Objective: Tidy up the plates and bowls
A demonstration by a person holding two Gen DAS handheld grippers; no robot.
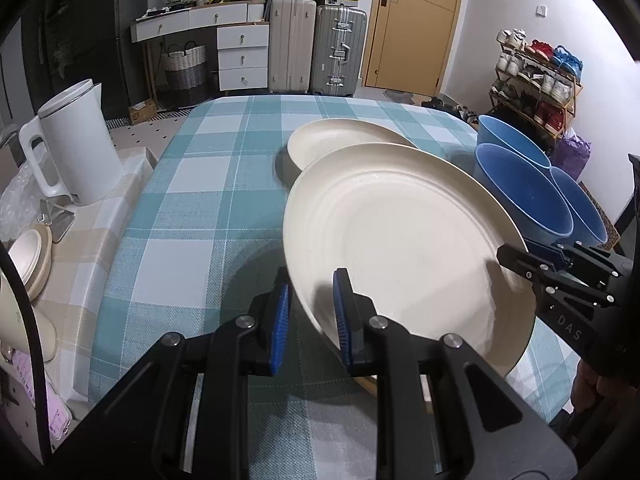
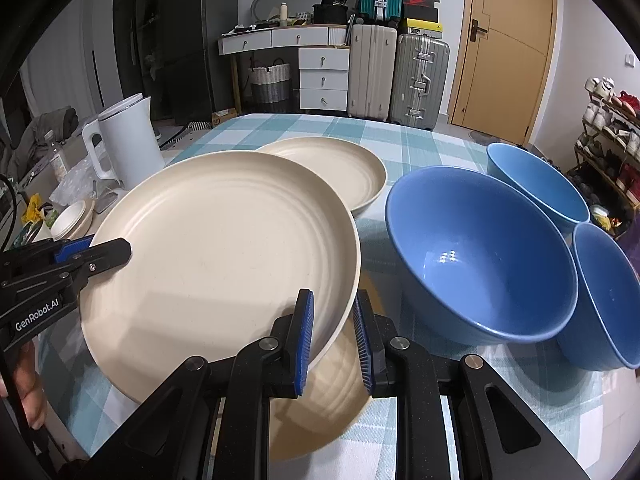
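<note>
Both tools gripped one cream plate [image 2: 216, 256] by opposite rims: the left tool [image 1: 311, 316] and the right tool [image 2: 332, 336] were each clamped on it, holding it tilted above another plate [image 2: 320, 408] on the table [image 1: 192, 208], beside three blue bowls [image 2: 480, 256].

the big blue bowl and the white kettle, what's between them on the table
In the right wrist view, two cream plates: the held plate nearer, the far plate behind, between the bowl and kettle.
</note>
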